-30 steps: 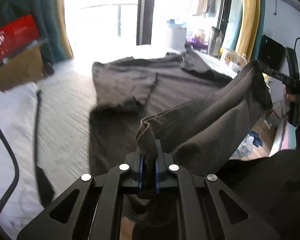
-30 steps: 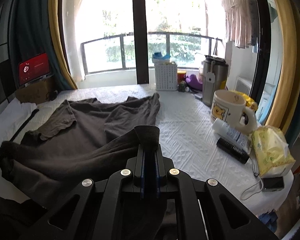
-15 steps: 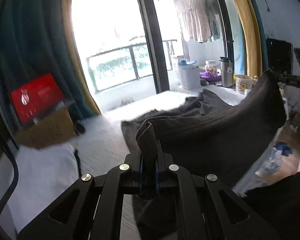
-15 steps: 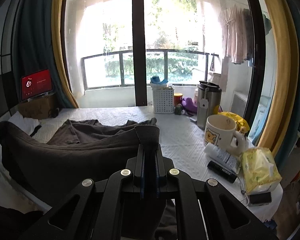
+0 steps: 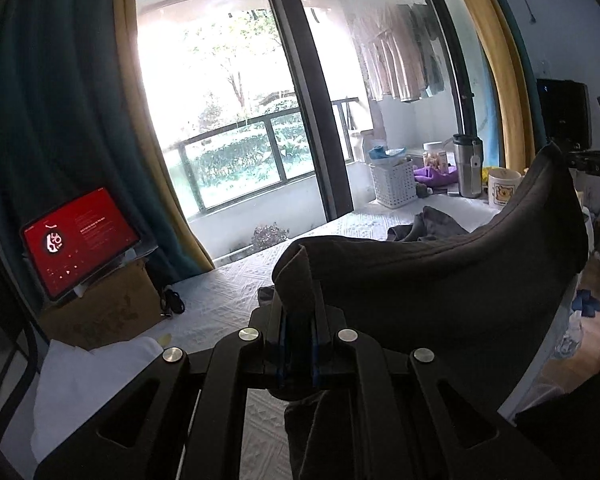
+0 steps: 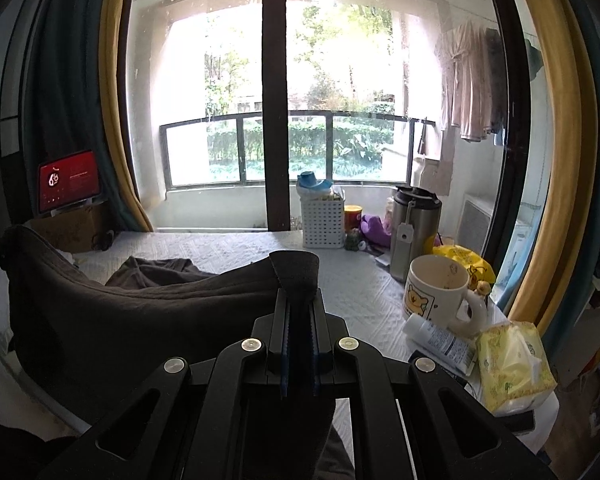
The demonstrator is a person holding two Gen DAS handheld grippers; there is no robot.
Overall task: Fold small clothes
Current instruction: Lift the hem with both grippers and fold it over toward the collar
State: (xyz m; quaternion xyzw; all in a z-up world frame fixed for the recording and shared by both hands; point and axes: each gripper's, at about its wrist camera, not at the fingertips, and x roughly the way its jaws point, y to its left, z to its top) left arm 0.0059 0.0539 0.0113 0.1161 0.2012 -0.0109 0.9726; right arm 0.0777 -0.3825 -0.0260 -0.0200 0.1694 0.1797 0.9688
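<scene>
Ahead of both tongs lies the bed (image 6: 236, 248) with its white quilted cover, running to the window. Over it hangs the dark grey garment (image 5: 440, 280), stretched as a sagging band between the two tongs, its far part trailing down in a rumpled heap on the cover beyond them. One end of the cloth is clamped in the left tongs (image 5: 298, 304), a fold standing up above the pads and more cloth hanging below. Its other end is clamped in the right tongs (image 6: 298, 300), a flap rising above those pads too. Right of the right tongs, near them, stand a bear mug (image 6: 436, 292) and a yellow tissue pack (image 6: 512, 360).
</scene>
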